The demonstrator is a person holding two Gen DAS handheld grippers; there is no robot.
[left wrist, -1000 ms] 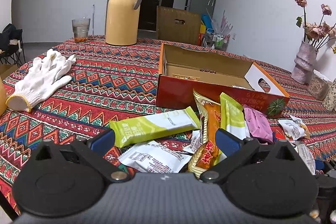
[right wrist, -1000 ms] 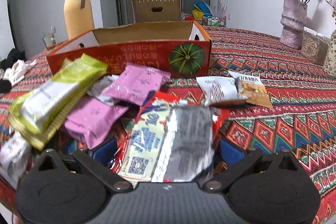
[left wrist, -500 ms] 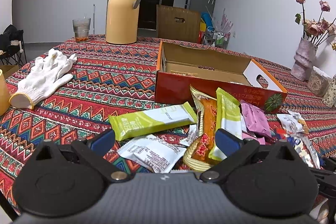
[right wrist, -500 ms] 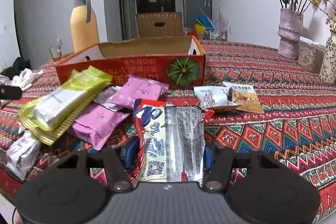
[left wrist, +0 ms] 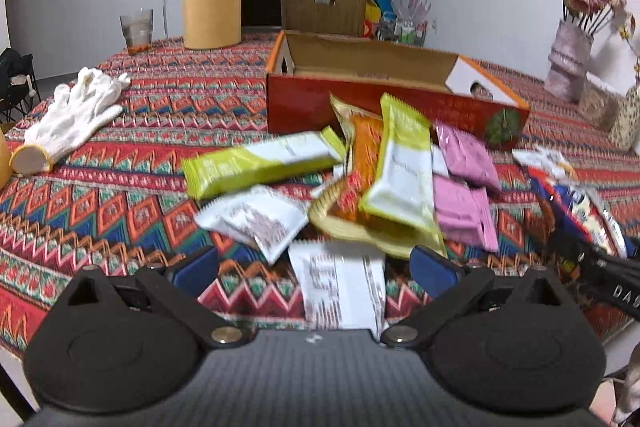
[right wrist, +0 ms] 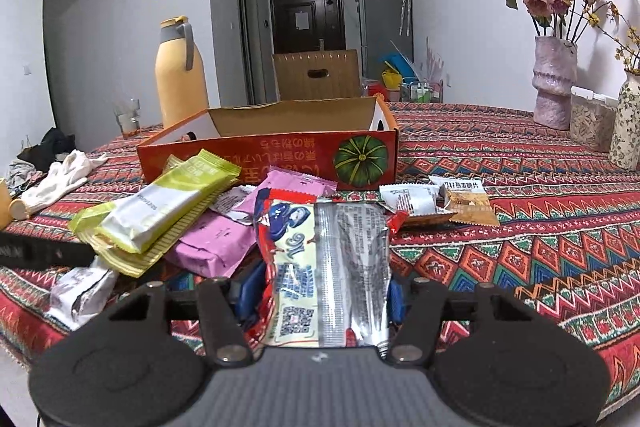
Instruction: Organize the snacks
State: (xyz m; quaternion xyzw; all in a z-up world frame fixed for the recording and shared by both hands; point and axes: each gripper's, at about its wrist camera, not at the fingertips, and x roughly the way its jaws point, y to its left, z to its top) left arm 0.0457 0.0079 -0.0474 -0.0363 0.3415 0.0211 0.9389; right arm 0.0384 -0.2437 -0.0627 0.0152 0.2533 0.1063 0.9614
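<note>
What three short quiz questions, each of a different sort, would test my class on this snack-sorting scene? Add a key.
1. True or false: the right gripper grips a red and silver snack packet.
2. Which stands behind the cardboard box: A) kettle B) yellow thermos jug C) lamp?
3. Fill in: the left gripper is ____.

Key: 1 true; 2 B; 3 open, with a white packet lying between its fingers.

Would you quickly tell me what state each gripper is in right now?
Left gripper: open, holding nothing; a white packet lies between its fingers.
Right gripper: shut on the red and silver snack packet.
</note>
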